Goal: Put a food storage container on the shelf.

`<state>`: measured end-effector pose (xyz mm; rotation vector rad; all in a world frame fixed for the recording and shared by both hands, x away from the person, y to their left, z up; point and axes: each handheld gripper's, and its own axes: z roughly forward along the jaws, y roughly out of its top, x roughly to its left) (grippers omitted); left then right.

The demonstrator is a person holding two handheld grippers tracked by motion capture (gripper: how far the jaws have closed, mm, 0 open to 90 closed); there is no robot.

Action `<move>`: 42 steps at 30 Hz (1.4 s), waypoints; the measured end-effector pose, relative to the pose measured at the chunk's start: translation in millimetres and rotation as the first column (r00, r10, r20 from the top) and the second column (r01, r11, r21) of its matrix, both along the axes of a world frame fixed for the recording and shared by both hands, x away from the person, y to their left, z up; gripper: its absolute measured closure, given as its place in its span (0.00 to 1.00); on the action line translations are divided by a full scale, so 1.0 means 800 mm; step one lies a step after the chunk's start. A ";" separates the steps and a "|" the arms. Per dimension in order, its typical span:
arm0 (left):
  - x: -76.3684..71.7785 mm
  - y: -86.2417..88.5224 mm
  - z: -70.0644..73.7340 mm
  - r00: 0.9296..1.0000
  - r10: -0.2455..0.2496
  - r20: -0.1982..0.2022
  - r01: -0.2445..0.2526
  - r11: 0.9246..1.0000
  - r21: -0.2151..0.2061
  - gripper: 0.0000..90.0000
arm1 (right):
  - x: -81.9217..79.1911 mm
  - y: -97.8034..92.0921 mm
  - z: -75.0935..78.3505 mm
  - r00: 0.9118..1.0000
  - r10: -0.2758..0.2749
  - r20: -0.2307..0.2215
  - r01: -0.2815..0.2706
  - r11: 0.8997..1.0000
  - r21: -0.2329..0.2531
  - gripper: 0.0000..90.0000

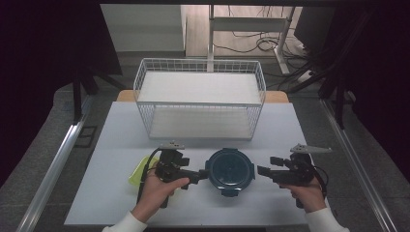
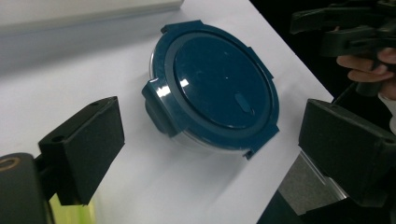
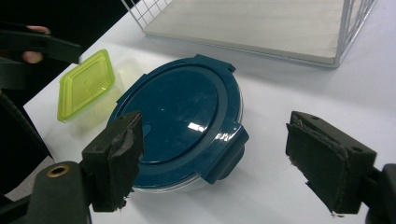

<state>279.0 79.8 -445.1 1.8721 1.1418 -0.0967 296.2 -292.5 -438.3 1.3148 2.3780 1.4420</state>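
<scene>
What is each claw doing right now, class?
Left claw: open, holding nothing, aimed at the blue round container.
Right claw: open, holding nothing.

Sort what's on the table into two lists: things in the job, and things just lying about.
In the job:
round blue-lidded container
left hand-held gripper, open
right hand-held gripper, open

Lying about:
green-lidded box
white wire basket
</scene>
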 end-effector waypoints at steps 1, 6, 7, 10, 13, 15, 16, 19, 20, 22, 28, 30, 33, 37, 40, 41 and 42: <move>0.007 -0.002 -0.005 1.000 0.005 -0.017 -0.005 1.000 -0.007 0.12 | 0.001 0.000 0.000 1.000 0.000 0.002 0.000 1.000 -0.002 0.22; 0.030 -0.011 -0.024 0.995 -0.001 -0.097 -0.002 0.999 -0.035 0.15 | 0.005 -0.001 -0.004 1.000 0.010 -0.017 -0.010 1.000 -0.009 0.22; 0.030 -0.011 -0.024 0.995 -0.001 -0.097 -0.002 0.999 -0.035 0.15 | 0.007 0.000 -0.005 1.000 0.012 -0.022 -0.012 1.000 -0.011 0.22; 0.039 -0.018 -0.033 0.992 -0.009 -0.126 0.005 0.999 -0.035 0.16 | 0.010 0.002 -0.009 0.999 0.018 -0.034 -0.019 1.000 -0.016 0.22; 0.048 -0.020 -0.042 0.988 -0.007 -0.155 0.000 0.999 -0.046 0.17 | 0.012 0.007 -0.013 0.998 0.032 -0.048 -0.033 0.999 -0.017 0.21; 0.053 -0.020 -0.047 0.985 -0.021 -0.172 0.013 0.999 -0.050 0.18 | 0.013 0.009 -0.015 0.997 0.044 -0.068 -0.044 0.999 -0.009 0.20; 0.054 -0.021 -0.049 0.984 -0.019 -0.178 0.009 0.998 -0.057 0.18 | 0.015 0.010 -0.017 0.996 0.048 -0.079 -0.048 0.999 0.001 0.19; 0.058 -0.022 -0.054 0.980 -0.038 -0.193 0.028 0.998 -0.056 0.18 | 0.022 0.010 -0.025 0.992 0.048 -0.120 -0.044 0.998 0.043 0.18; 0.059 -0.023 -0.055 0.979 -0.045 -0.199 0.034 0.998 -0.061 0.18 | 0.022 0.010 -0.025 0.992 0.048 -0.120 -0.044 0.998 0.043 0.18; 0.062 -0.028 -0.060 0.975 -0.053 -0.216 0.039 0.997 -0.071 0.18 | 0.030 0.010 -0.034 0.985 0.054 -0.166 -0.041 0.996 0.076 0.17; 0.065 -0.033 -0.067 0.970 -0.077 -0.229 0.063 0.996 -0.068 0.18 | 0.040 0.019 -0.054 0.967 0.074 -0.245 -0.048 0.993 0.110 0.15; 0.065 -0.036 -0.070 0.968 -0.079 -0.240 0.062 0.995 -0.075 0.18 | 0.041 0.023 -0.059 0.959 0.085 -0.271 -0.054 0.991 0.119 0.15; 0.067 -0.036 -0.073 0.963 -0.092 -0.252 0.075 0.994 -0.077 0.18 | 0.044 0.029 -0.065 0.948 0.089 -0.305 -0.051 0.990 0.131 0.15; 0.068 -0.038 -0.074 0.961 -0.099 -0.260 0.080 0.993 -0.085 0.19 | 0.046 0.033 -0.071 0.937 0.097 -0.335 -0.051 0.988 0.143 0.16; 0.067 -0.041 -0.076 0.957 -0.103 -0.270 0.082 0.993 -0.087 0.19 | 0.047 0.035 -0.075 0.931 0.097 -0.351 -0.049 0.989 0.142 0.18; 0.067 -0.042 -0.077 0.957 -0.104 -0.270 0.083 0.993 -0.088 0.19 | 0.046 0.036 -0.075 0.928 0.100 -0.360 -0.050 0.988 0.147 0.18; 0.067 -0.043 -0.077 0.957 -0.105 -0.270 0.084 0.993 -0.088 0.19 | 0.046 0.037 -0.076 0.926 0.103 -0.364 -0.050 0.987 0.152 0.18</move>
